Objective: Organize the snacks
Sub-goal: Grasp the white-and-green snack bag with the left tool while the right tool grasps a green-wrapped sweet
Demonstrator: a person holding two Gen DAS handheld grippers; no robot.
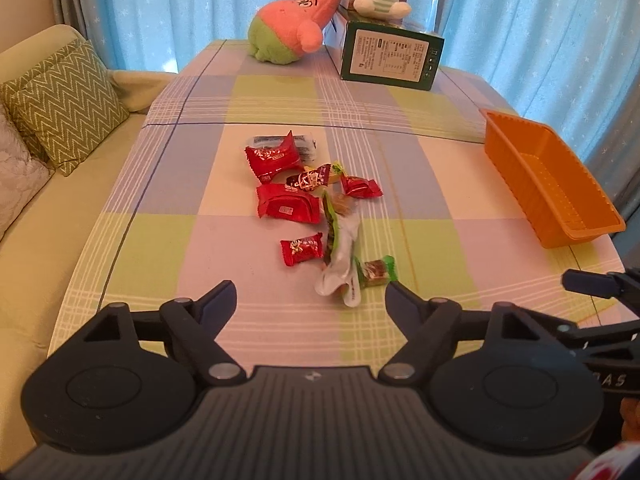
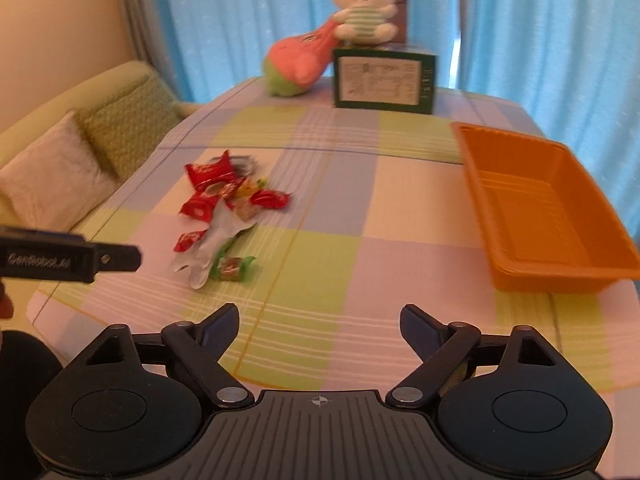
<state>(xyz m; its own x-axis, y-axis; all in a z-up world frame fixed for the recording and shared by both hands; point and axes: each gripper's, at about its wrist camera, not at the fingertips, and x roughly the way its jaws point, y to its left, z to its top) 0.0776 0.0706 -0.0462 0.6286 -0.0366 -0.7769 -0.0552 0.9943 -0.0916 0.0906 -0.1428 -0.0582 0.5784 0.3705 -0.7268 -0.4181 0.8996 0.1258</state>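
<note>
Orange basket [image 2: 536, 204] holds nothing; snacks [image 1: 316, 208] lie beside it; both grippers' fingers [image 1: 218, 300] wide, holding nothing.

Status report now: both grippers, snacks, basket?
Left gripper, right gripper: jaws open, empty. Snacks piled on tablecloth. Orange basket empty. Nothing in the way.

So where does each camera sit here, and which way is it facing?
Left wrist: on the left gripper, angled down across the table at the snack pile; own open fingers show, right gripper at the edge.
Right wrist: on the right gripper, same heading, nearer the orange basket; own open fingers show.
Shared: snacks, basket, green box.
</note>
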